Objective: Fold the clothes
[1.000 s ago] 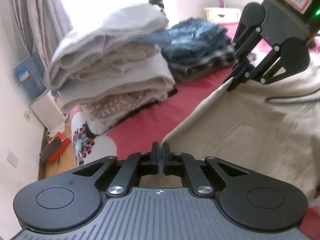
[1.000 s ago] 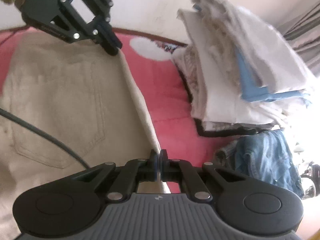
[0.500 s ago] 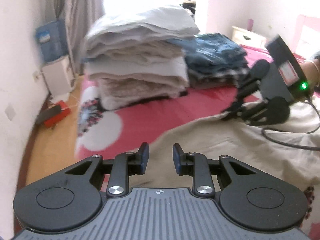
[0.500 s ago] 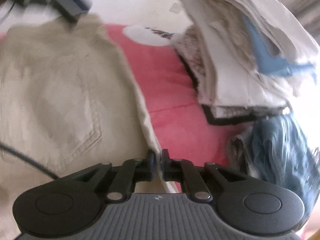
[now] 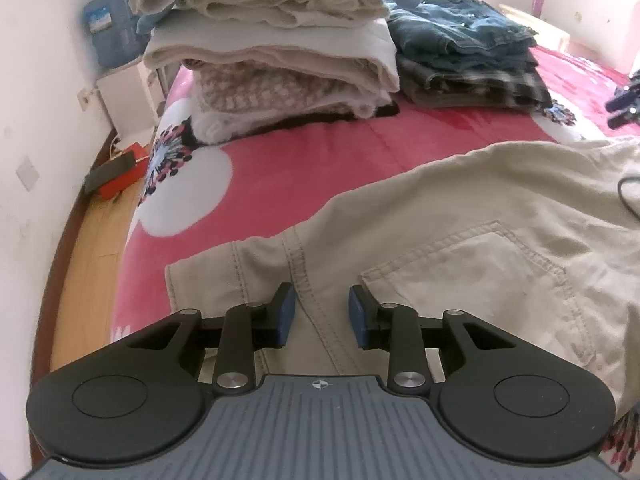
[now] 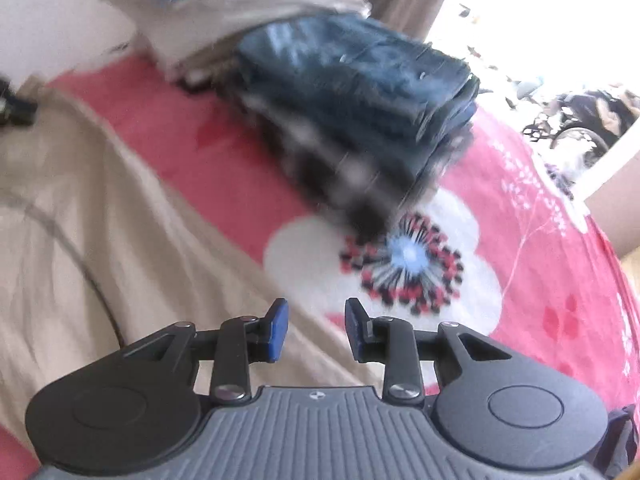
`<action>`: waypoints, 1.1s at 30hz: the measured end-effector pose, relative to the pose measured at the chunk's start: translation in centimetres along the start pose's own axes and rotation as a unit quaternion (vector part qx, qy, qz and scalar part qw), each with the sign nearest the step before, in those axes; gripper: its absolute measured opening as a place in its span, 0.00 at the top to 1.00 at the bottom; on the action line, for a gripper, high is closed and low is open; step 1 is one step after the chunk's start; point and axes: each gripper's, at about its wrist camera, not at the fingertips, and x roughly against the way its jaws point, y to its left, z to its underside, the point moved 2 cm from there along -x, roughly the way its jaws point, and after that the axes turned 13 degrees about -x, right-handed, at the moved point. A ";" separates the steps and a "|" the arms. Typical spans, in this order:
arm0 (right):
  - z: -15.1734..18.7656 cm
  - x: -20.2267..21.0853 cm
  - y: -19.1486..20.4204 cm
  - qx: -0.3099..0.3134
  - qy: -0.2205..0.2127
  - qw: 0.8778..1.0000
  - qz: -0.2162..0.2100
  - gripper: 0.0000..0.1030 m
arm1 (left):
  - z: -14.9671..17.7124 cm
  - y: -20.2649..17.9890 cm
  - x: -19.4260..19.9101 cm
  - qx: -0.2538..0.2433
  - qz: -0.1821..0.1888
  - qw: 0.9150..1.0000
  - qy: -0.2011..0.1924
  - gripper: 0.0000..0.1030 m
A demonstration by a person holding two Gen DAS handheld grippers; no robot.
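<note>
Beige trousers: spread flat on the red flowered bed, back pocket up. Left gripper: fingers just opened, apart over the waistband seam, gripping nothing. Right gripper: fingers just opened, apart above the trousers' edge. Folded stacks behind.

Left gripper: matte black twin-lobe housing, round recessed disc on each lobe; grey ribbed centre plate w/ small crosshair mark at its top edge. Black linkage bars, silver pivot screws, 2 large + 2 small. Fingers: black, blue pads on inner faces.

Right gripper: same build, black lobes w/ discs, grey ribbed plate, crosshair mark, silver screws, blue-padded black fingers. In the left wrist view only its black tips show, far right edge.

Thin dark cable at right edge, left wrist view.
</note>
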 end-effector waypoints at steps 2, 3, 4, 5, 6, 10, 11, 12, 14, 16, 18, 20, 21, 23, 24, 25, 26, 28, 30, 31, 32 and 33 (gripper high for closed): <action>0.4 -0.7 0.2 0.032 0.008 0.999 -0.014 0.68 | 0.0 -0.4 0.1 -0.015 -0.009 1.000 0.003 0.70; 0.4 -1.1 0.4 0.051 0.012 0.998 -0.021 0.68 | 0.0 -0.5 0.0 -0.021 -0.011 1.000 0.005 0.70; 0.4 -1.5 0.7 0.070 0.017 0.997 -0.028 0.68 | 0.0 -0.6 -0.1 -0.026 -0.014 1.000 0.006 0.70; 0.4 -1.9 1.0 0.090 0.021 0.995 -0.035 0.68 | 0.0 -0.7 -0.1 -0.028 -0.015 0.999 0.008 0.70; 0.3 -2.4 1.4 0.111 0.024 0.993 -0.042 0.68 | -0.1 -0.7 -0.1 -0.027 -0.015 0.999 0.010 0.70; 0.5 -4.5 2.3 0.170 0.054 0.982 -0.058 0.69 | -0.2 -0.9 -0.5 -0.031 -0.020 0.999 0.017 0.69; 0.6 -4.7 2.3 0.176 0.059 0.981 -0.062 0.69 | -0.3 -0.9 -0.5 -0.033 -0.022 0.999 0.018 0.69; 0.6 -4.8 2.4 0.179 0.063 0.980 -0.065 0.69 | -0.3 -1.0 -0.5 -0.035 -0.023 0.999 0.018 0.68; 0.6 -4.8 2.5 0.180 0.074 0.978 -0.068 0.74 | -0.3 -1.0 -0.5 -0.038 -0.026 0.999 0.019 0.68; 1.0 -4.5 3.1 0.198 0.083 0.975 -0.061 0.91 | -0.3 -1.0 -0.6 -0.039 -0.027 0.999 0.020 0.67; 2.0 -4.0 4.3 0.238 0.072 0.968 -0.034 0.98 | -0.3 -1.0 -0.6 -0.039 -0.027 0.999 0.020 0.67; 2.4 -3.3 5.0 0.266 0.050 0.963 -0.003 0.99 | -0.3 -1.0 -0.7 -0.040 -0.027 0.999 0.018 0.67; 2.5 -3.1 5.1 0.271 0.043 0.961 0.009 0.99 | -0.3 -1.0 -0.7 -0.040 -0.026 0.999 0.017 0.66; 2.4 -2.8 5.1 0.278 0.032 0.960 0.029 0.99 | -0.2 -0.9 -0.6 -0.041 -0.024 0.999 0.015 0.66; 2.4 -2.6 5.1 0.282 0.027 0.958 0.038 0.99 | -0.2 -0.9 -0.7 -0.042 -0.023 0.999 0.015 0.66; 2.4 -2.4 5.1 0.285 0.022 0.957 0.048 0.99 | -0.3 -0.9 -0.7 -0.043 -0.023 0.999 0.015 0.66; 2.4 -2.6 5.2 0.289 0.020 0.955 0.055 0.99 | -0.3 -0.9 -0.7 -0.044 -0.022 0.999 0.015 0.66; 2.5 -3.3 5.4 0.299 0.022 0.952 0.066 0.99 | -0.3 -0.8 -0.7 -0.046 -0.020 0.999 0.015 0.66; 2.9 -4.3 5.8 0.314 0.026 0.946 0.072 0.99 | -0.3 -0.8 -0.7 -0.047 -0.021 0.999 0.014 0.66; 3.2 -4.8 5.9 0.315 0.026 0.946 0.075 0.99 | -0.3 -0.9 -0.7 -0.047 -0.021 0.999 0.013 0.66; 3.2 -4.9 5.6 0.296 0.022 0.952 0.074 0.98 | -0.2 -0.9 -0.7 -0.048 -0.022 0.999 0.012 0.66; 3.1 -4.9 5.1 0.271 0.016 0.960 0.072 0.98 | -0.2 -0.9 -0.7 -0.049 -0.023 0.998 0.011 0.66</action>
